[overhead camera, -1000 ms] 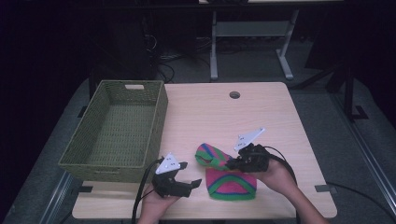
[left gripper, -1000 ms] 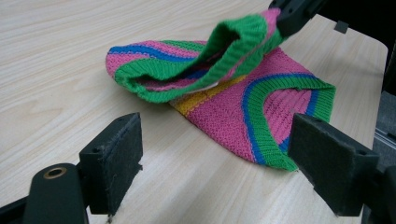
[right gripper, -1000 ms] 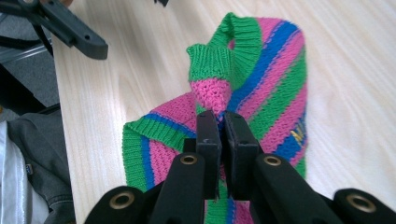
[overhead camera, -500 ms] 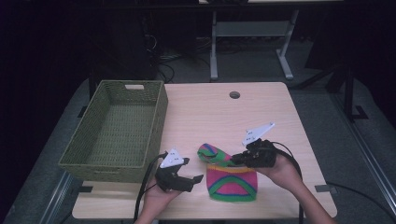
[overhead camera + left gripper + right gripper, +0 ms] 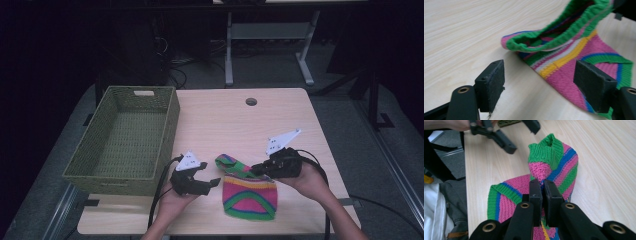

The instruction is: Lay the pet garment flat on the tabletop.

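Note:
A knitted piece (image 5: 248, 195) striped in pink, green, blue and yellow lies at the table's front edge. My right gripper (image 5: 254, 171) is shut on its upper edge. In the right gripper view the pads of that gripper (image 5: 542, 186) pinch the knit (image 5: 556, 162), which stands up in a fold. My left gripper (image 5: 209, 173) is open just left of the raised green rim. Its jaws have just been closing a little. In the left gripper view the left gripper (image 5: 539, 63) has the knit (image 5: 574, 47) just ahead of it, and neither pad presses on it.
A green woven basket (image 5: 172, 115), with nothing in it, stands at the table's left side. The light wood table (image 5: 225, 120) has a round cable hole (image 5: 251, 101) near its far edge. Dark floor and a metal desk frame lie beyond.
My left gripper has edged toward the knit's raised rim. My right gripper has drawn the held edge to the right and slightly up, stretching the fold.

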A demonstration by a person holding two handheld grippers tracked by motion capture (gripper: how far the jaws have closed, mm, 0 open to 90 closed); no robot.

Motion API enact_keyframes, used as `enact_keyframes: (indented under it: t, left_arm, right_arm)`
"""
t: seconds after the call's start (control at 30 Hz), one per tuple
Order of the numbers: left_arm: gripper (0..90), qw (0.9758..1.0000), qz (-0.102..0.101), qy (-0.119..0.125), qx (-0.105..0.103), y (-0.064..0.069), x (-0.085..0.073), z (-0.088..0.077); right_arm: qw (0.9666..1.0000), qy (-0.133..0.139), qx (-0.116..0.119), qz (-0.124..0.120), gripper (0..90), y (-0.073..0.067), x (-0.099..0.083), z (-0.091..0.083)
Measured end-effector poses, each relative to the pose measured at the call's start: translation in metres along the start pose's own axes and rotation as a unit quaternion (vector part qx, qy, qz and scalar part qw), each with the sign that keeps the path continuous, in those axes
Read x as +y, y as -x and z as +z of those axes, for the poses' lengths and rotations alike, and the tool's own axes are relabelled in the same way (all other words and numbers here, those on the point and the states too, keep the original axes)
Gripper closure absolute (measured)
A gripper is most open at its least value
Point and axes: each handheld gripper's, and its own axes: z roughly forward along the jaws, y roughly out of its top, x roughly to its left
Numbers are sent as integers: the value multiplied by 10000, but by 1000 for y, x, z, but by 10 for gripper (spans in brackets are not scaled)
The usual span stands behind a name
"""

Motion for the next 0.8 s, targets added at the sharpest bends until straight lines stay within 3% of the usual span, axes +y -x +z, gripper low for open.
enact_keyframes:
  t: [0.1, 0.3, 0.43, 0.67, 0.8]
  left_arm:
    - [265, 9998, 142, -95, 90, -4, 0, 8]
    - [266, 9994, 227, -227, -159, -7, -2, 19]
    - [290, 9985, 451, -306, -14, -4, 3, 22]
    - [264, 9982, 533, -266, -66, -7, 8, 27]
    - [247, 9975, 626, -214, -236, -7, 11, 29]
  right_arm:
    - [10000, 1, 42, -73, 852, 1, -1, -1]
    - [9999, -17, 99, -111, 851, 3, -3, -2]
    - [9998, -51, 144, -147, 851, 4, -5, -1]
    - [9994, -89, 248, -217, 850, 6, -7, -4]
    - [9990, -128, 334, -284, 850, 8, -10, -9]
